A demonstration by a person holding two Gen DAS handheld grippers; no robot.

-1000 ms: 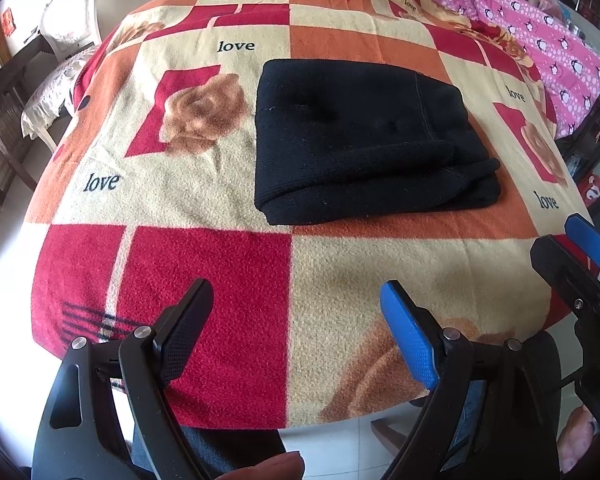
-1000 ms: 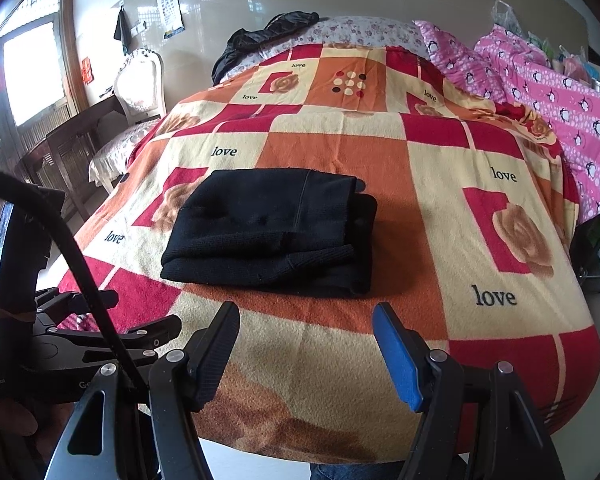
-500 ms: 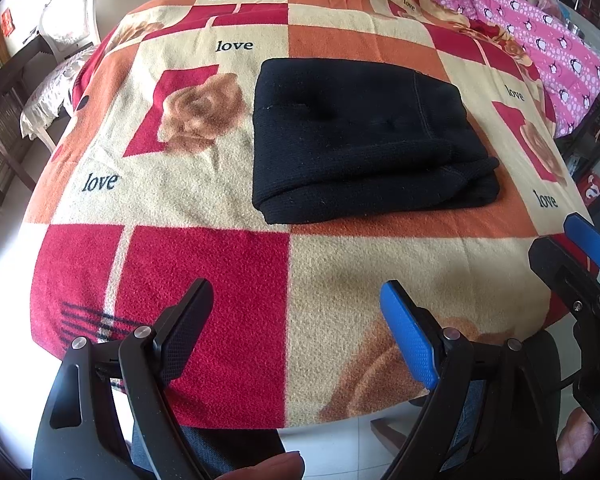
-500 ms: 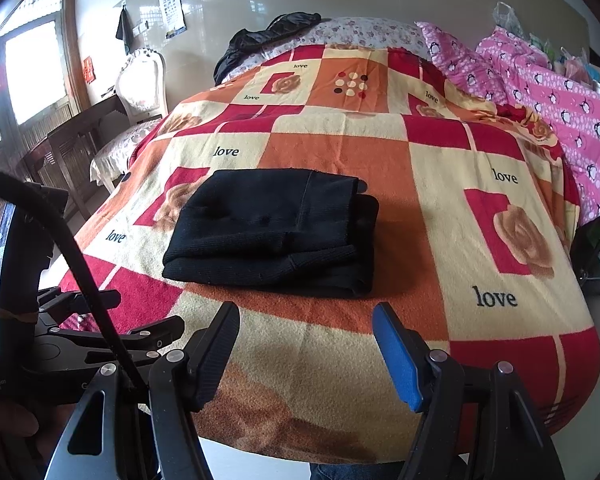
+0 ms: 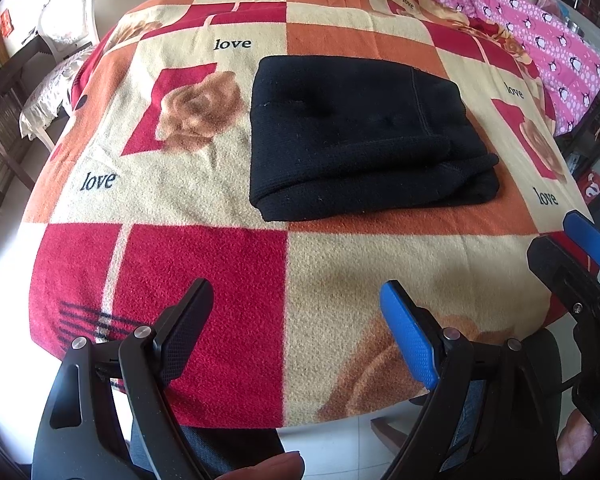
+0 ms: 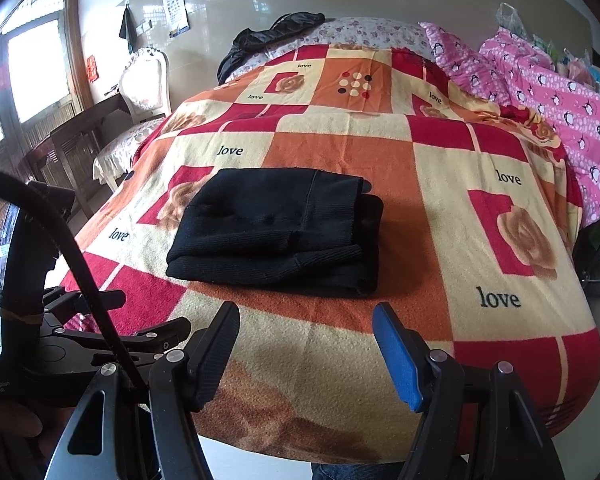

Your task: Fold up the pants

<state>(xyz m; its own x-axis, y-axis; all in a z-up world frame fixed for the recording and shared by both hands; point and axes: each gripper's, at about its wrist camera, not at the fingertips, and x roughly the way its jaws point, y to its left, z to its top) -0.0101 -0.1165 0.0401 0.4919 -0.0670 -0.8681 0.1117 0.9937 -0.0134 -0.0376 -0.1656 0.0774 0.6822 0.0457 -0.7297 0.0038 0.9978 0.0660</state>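
Observation:
Black pants (image 5: 360,140) (image 6: 276,232) lie folded into a thick rectangle on the patterned blanket, with stacked layers showing along the near edge. My left gripper (image 5: 296,328) hovers open over the blanket's near edge, well short of the pants, nothing between its fingers. My right gripper (image 6: 306,344) also stands open and empty, in front of the pants and apart from them. In the left wrist view the right gripper (image 5: 568,248) shows at the right edge. In the right wrist view the left gripper's body (image 6: 80,344) shows at lower left.
The red, orange and cream "love" blanket (image 6: 440,208) covers the bed. Pink penguin bedding (image 6: 560,92) lies at far right. A dark jacket (image 6: 268,36) sits at the head. A white chair (image 6: 140,92) and wooden furniture (image 6: 60,152) stand to the left. White floor lies below the near edge.

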